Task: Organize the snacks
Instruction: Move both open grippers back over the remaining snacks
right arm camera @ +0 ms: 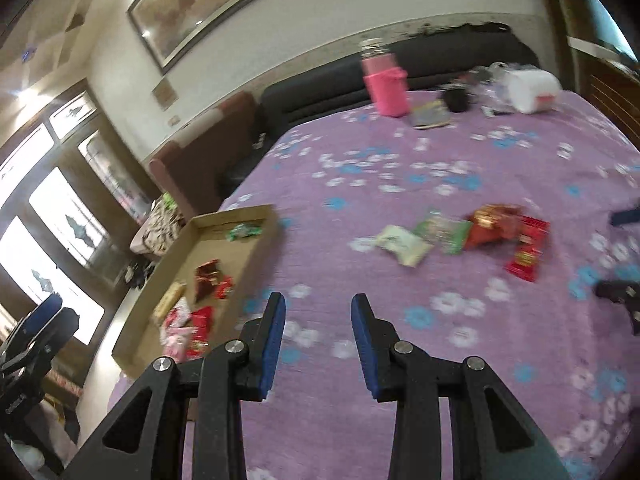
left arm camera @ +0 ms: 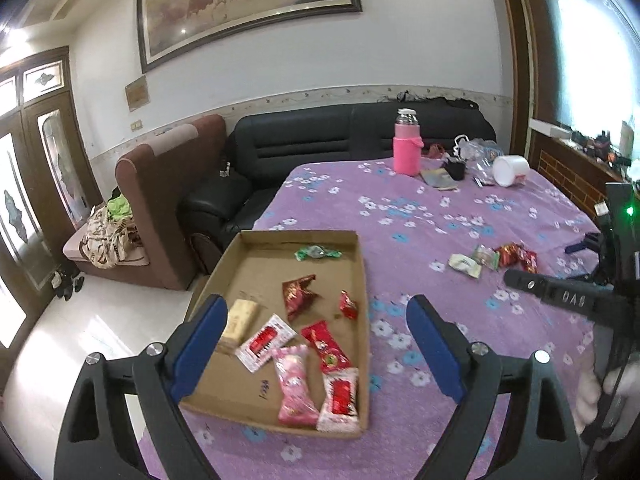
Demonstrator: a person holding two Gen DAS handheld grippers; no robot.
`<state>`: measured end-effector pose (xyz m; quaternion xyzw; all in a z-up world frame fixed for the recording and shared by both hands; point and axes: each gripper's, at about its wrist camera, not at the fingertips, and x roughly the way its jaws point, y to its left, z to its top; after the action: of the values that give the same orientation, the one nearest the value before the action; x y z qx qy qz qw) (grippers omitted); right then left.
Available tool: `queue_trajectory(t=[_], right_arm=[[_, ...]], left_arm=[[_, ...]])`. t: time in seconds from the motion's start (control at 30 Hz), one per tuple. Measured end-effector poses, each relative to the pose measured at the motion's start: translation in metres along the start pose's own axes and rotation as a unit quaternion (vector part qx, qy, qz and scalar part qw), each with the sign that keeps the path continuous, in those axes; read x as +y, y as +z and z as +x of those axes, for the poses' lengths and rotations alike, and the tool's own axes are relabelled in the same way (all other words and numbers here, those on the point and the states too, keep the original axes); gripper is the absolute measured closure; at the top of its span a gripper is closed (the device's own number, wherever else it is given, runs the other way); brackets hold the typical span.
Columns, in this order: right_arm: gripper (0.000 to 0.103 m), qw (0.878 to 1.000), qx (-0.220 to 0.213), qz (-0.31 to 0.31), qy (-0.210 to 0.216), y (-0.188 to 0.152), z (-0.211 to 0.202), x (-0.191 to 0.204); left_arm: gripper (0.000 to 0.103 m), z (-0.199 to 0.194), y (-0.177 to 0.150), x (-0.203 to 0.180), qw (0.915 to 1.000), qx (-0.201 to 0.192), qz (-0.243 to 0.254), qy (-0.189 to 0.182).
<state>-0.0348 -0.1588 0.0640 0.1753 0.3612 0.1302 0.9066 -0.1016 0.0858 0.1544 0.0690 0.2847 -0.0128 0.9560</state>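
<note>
Loose snack pile [right arm camera: 464, 236]: crinkly foil and plastic packets, flat, in a row running 9-to-3 on the tabletop [right arm camera: 400, 152]. From the right tongs [right arm camera: 319, 308] it lies at about 1 o'clock, well apart; nearest is the pale green packet [right arm camera: 404, 246]. Right tongs are partly spread, nothing between the pads. Right hand looks nearer the pile than the left, so the next pick is probably its job. Left tongs [left arm camera: 316, 312] are released wide and empty over the cardboard tray [left arm camera: 362, 264], a shallow, matte box holding sorted packets, at 9 o'clock of the pile.
</note>
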Motion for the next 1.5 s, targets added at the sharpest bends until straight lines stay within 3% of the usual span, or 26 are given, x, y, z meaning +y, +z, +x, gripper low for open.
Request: queue_trajectory(t=[0.2,0.4,0.6,0.83,0.97,1.1,1.23,1.3,1.5], right_arm=[[0.066,0.998,-0.022,0.018,-0.050,0.000,-0.024,-0.049],[0.067,0.992,-0.035,0.060,-0.106,0.011,-0.031,-0.098],[0.067,0.989,-0.027,0.079,-0.126,0.032,-0.006,-0.121],[0.066,0.995,-0.001,0.066,-0.075,0.064,0.050,-0.102],[0.066,0.995,0.053,0.045,-0.075,0.076,0.103,-0.090],[0.066,0.992,0.084,0.026,-0.086,0.074,0.131,-0.088],[0.068,0.992,0.092,0.009,-0.091,0.069,0.129,-0.081],[0.075,0.991,0.108,0.016,-0.078,0.063,0.126,-0.078],[0.075,0.989,0.141,0.029,-0.031,0.038,0.108,-0.067]], left_arm=[[0.012,-0.007,-0.006,-0.019,0.9984,0.013,-0.017,-0.052],[0.012,0.004,-0.022,-0.037,0.9892,0.027,-0.072,-0.125],[0.012,0.023,-0.034,-0.048,0.9839,0.043,-0.103,-0.140],[0.012,0.040,-0.039,-0.033,0.9835,0.050,-0.118,-0.128],[0.012,0.045,-0.042,-0.029,0.9825,0.054,-0.119,-0.133],[0.012,0.047,-0.043,-0.022,0.9798,0.055,-0.123,-0.148],[0.012,0.048,-0.042,-0.021,0.9780,0.052,-0.125,-0.158],[0.012,0.049,-0.040,-0.022,0.9775,0.052,-0.123,-0.163],[0.012,0.047,-0.038,-0.021,0.9784,0.047,-0.116,-0.165]])
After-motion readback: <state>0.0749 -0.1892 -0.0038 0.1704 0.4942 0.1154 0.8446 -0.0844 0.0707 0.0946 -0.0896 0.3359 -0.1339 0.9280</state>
